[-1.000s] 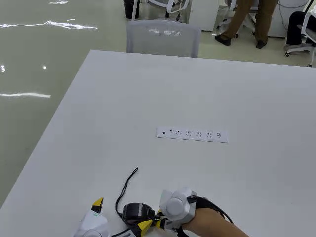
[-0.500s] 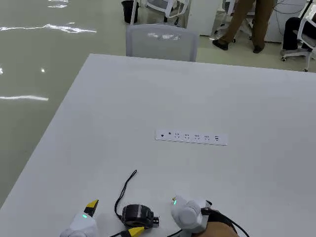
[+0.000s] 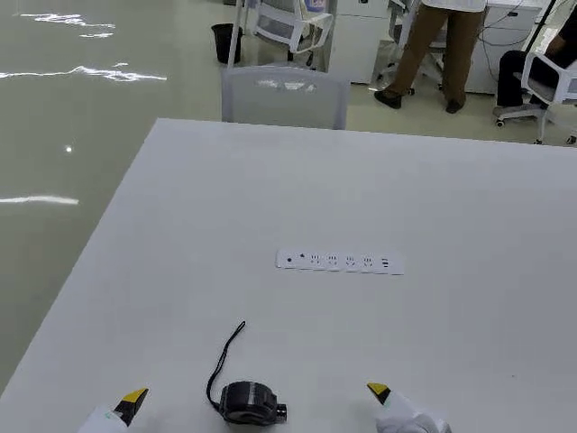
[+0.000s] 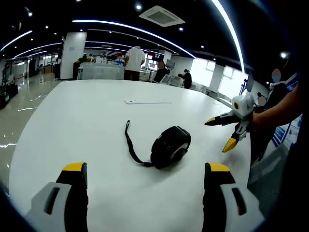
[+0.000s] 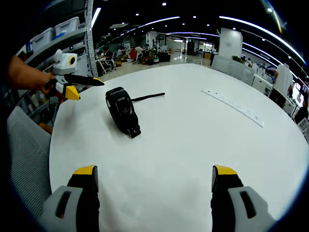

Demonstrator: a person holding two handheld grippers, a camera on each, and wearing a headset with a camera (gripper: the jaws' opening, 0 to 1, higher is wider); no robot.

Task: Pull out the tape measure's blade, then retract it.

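Black round-cased tape measure (image 3: 250,402): near side of white multi-socket power strip (image 3: 339,262), flanked by left gripper (image 4: 146,167), right gripper (image 5: 155,170), both spread wide, empty. Likely hard, dense, slick; clamp case flanks, pinch blade hook (image 5: 135,132).

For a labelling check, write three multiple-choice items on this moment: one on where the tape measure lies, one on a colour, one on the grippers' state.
1. Where is the round black tape measure?
A. On the white table, between the left gripper and the right gripper.
B. Clamped in a gripper.
C. Hanging off the table's edge.

2. What colour are the tips of the gripper jaws?
A. Red.
B. Yellow.
C. Green.

3. How do the grippers stand?
A. Left shut on the tape measure.
B. Both shut.
C. Both open, holding nothing.

Key: A, the head view shows it lying on the table between the two jaw tips; B, each gripper view shows yellow-tipped jaws; C, in each gripper view the jaws stand wide apart, clear of the tape measure.
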